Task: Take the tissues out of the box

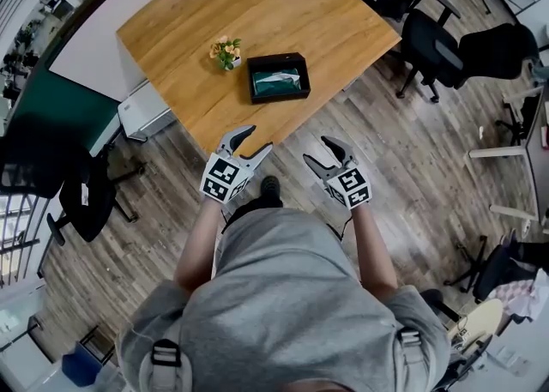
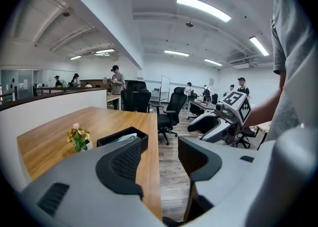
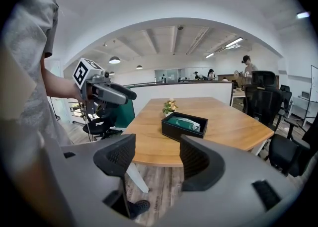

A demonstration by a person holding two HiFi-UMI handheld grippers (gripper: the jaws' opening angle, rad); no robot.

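Both the left gripper (image 1: 256, 140) and right gripper (image 1: 317, 150) are held with jaws spread wide, nothing gripped, just short of the table (image 1: 257, 4) edge. The black box (image 1: 279, 58) is parked well ahead, beside the little plant (image 1: 226, 52), tissues (image 1: 279, 81) inside. Best bet: the rim gets pinned by one gripper while the tissues get pinched from above by the other.

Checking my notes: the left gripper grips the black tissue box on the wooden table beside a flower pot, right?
No. The left gripper view shows the left gripper open and empty; the black tissue box sits ungripped on the table beside the flower pot.
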